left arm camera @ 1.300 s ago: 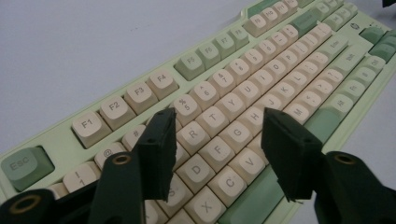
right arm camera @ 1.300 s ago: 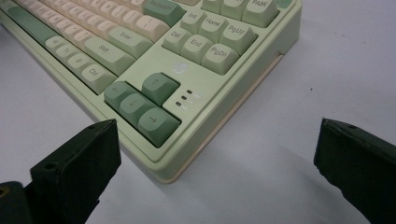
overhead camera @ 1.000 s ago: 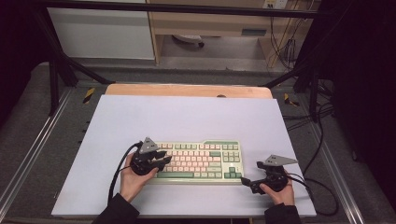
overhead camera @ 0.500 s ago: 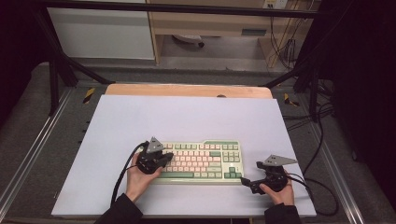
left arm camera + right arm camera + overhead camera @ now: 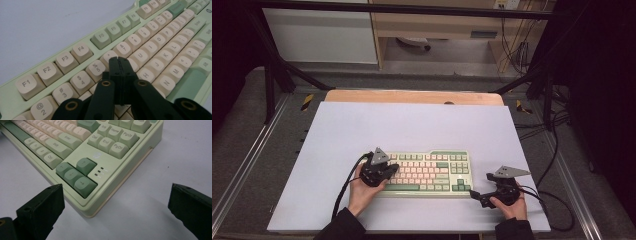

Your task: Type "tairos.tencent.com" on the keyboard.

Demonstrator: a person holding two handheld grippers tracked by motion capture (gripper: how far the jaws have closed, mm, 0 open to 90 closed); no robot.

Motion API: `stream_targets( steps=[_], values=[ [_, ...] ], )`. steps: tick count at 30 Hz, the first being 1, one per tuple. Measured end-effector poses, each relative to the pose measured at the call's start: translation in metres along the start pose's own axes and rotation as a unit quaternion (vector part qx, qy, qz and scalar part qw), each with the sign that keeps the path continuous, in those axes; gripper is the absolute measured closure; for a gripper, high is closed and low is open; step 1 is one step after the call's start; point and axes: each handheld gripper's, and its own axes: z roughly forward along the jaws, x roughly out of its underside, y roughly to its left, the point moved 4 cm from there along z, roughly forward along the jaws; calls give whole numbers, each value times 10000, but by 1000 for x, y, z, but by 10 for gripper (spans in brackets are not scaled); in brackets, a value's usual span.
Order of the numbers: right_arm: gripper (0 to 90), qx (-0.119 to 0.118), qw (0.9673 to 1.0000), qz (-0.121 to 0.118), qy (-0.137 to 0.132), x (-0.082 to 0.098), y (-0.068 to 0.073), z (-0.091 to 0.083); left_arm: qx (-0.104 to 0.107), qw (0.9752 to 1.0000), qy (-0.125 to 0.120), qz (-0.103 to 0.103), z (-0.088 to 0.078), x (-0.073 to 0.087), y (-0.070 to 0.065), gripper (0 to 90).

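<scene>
Hovering clenched over the keyboard (image 5: 429,172), left claw (image 5: 119,60); right claw (image 5: 115,202) gapes beside it.

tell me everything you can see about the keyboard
The keyboard is a compact, plastic-looking board with a pale green case, cream letter keys and darker green modifier and arrow keys. It lies flat on the white table, near its front edge. The left claw, jaws shut, is over the number row; contact is unclear. The open right claw faces its arrow-key corner without touching.
</scene>
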Motion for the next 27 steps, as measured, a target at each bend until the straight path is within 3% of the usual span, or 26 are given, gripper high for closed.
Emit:
stream_targets(
  steps=[12,27],
  values=[
    [11,9,10000,-20,-46,-1,0,0,67,10000,-42,47,-8,0,-3,898],
    [11,8,10000,-7,-35,0,0,0,65,9999,-90,64,-32,7,3,898]
  ],
)
